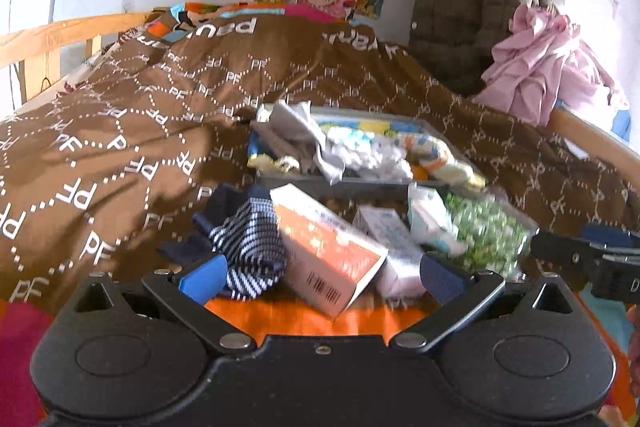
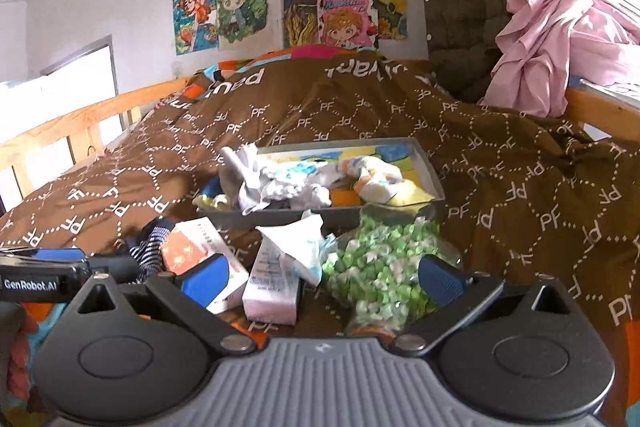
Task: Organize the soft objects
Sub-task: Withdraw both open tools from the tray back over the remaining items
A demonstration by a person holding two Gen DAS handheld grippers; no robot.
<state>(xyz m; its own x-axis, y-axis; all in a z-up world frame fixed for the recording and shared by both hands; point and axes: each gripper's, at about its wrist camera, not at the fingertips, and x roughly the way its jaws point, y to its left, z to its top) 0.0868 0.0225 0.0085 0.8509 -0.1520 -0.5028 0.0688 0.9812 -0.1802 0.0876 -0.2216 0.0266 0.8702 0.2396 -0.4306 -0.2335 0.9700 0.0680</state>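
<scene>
Left gripper (image 1: pixel 320 277) jaws wide apart, holding nothing, right gripper (image 2: pixel 322 277) likewise spread and empty, navy-and-white striped sock (image 1: pixel 248 247) near left on brown patterned quilt (image 1: pixel 120 131), shallow grey tray (image 2: pixel 426 163) of crumpled soft cloths beyond, clear bag of green-and-white candies (image 2: pixel 376 267) near right

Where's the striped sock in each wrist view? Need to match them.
Left wrist: striped sock sits lower centre-left, just above the left finger, touching the orange box on its left.
Right wrist: the sock is at lower left, mostly hidden behind the other gripper and the orange box.
Shared landmark: the grey tray of cloths, behind the pile in both.
</scene>
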